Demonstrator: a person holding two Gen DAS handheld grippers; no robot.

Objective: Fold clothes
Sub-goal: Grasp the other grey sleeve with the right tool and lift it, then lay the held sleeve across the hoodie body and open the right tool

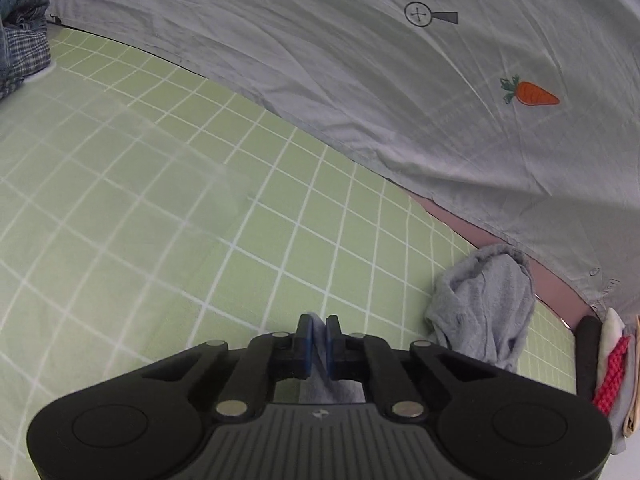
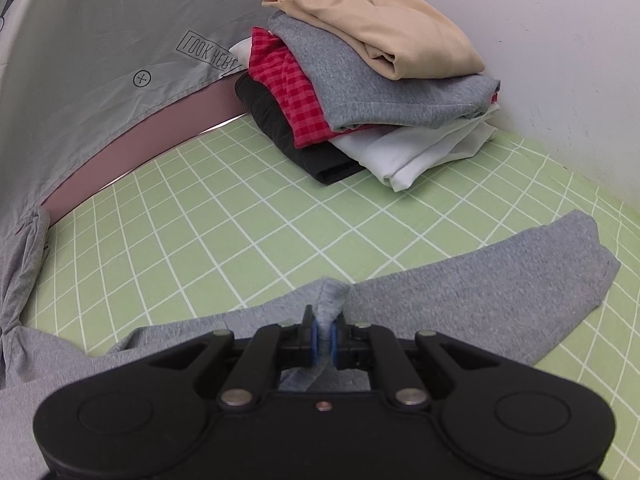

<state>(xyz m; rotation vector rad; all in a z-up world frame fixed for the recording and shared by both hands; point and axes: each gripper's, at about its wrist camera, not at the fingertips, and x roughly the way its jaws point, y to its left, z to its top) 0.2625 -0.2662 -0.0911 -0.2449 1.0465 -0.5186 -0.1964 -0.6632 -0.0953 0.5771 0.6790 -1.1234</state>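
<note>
A green sheet with a white grid (image 2: 240, 216) is covering the work surface, which is stretching wide and mostly bare in the left wrist view (image 1: 160, 208). Along its far side a pink band (image 2: 132, 136) is showing, with a thin bright strip at its foot where it meets the sheet, and a pale grey cloth (image 1: 360, 80) is hanging over that band like a backdrop, wrinkled and printed with a small carrot (image 1: 530, 93) and a crosshair mark (image 1: 430, 15); the right wrist view is catching a boxed "LOOK HERE" print (image 2: 206, 54) on the same cloth. A white wall (image 2: 560, 60) is closing the right side. In that corner a stack of folded clothes (image 2: 360, 92) is sitting on the sheet: black at the bottom, then white, red check, grey, and a beige piece on top. A heap of plaid and denim fabric (image 1: 24, 40) is lying at the far left corner. The grey garment (image 2: 460, 300) is lying spread on the sheet in front of the right gripper (image 2: 325, 338), one end reaching out flat to the right; that gripper's blue pads are pressing together on a raised fold of it. The left gripper (image 1: 319, 344) is likewise pinching grey fabric between its pads, and a bunched part of the garment (image 1: 484, 300) is rising beside it to the right, near the pink band.
</note>
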